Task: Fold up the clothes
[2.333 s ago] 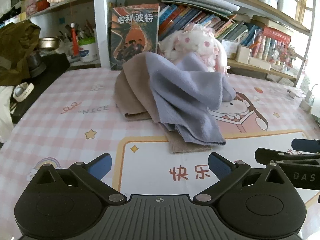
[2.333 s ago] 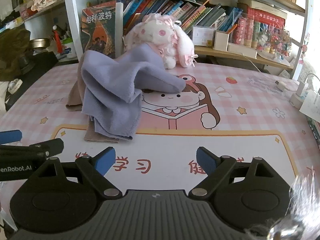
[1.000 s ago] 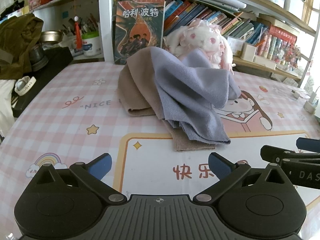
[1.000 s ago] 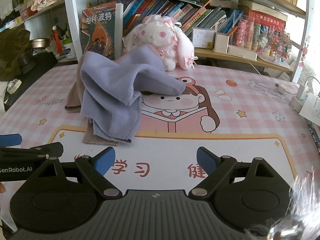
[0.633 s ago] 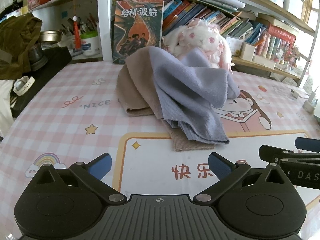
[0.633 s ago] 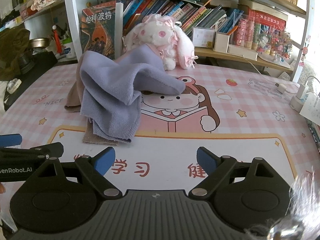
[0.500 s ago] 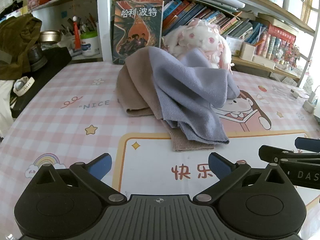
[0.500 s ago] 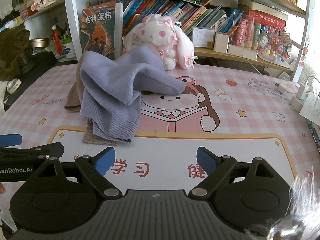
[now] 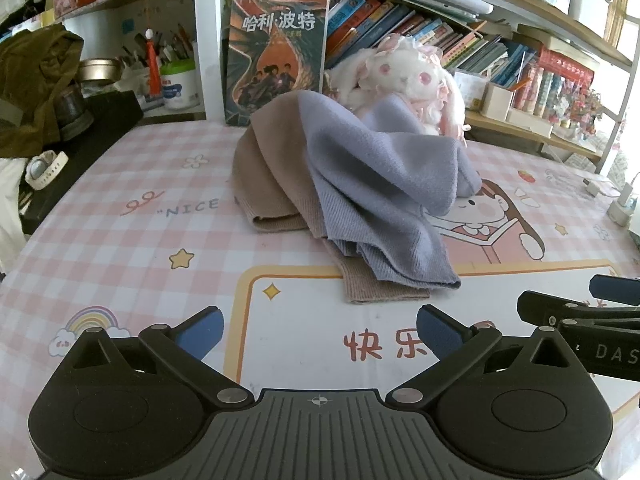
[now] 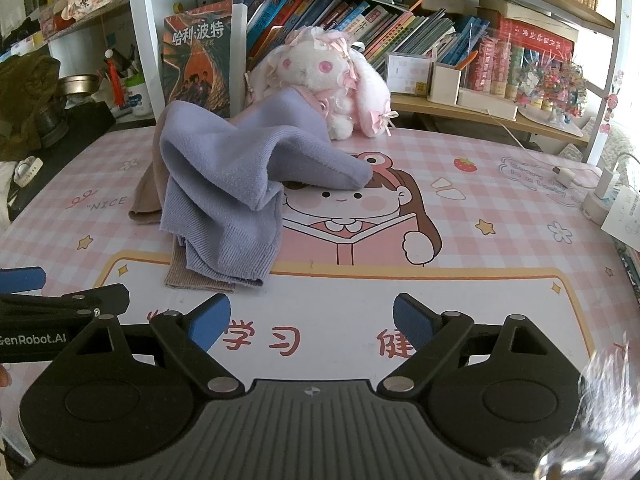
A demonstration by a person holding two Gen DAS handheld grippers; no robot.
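A crumpled lavender knit garment [image 9: 380, 184] lies heaped over a beige knit garment [image 9: 272, 168] on the pink checked mat [image 9: 120, 248]. Both also show in the right wrist view, lavender [image 10: 240, 184] over beige [image 10: 192, 280]. My left gripper [image 9: 318, 330] is open and empty, a short way in front of the heap's near edge. My right gripper [image 10: 312, 318] is open and empty, in front of the heap and to its right. Each gripper shows at the edge of the other's view.
A white and pink plush rabbit [image 10: 328, 76] sits behind the clothes. A standing book [image 9: 276, 56] and shelves of books [image 10: 360, 12] line the back. A charger and cable [image 10: 600, 188] lie at the right. A dark green bag [image 9: 28, 88] and a watch [image 9: 44, 168] are at the left.
Both grippers have stayed open and almost still. The left view has shifted slightly closer to the heap; the clothes have not moved.
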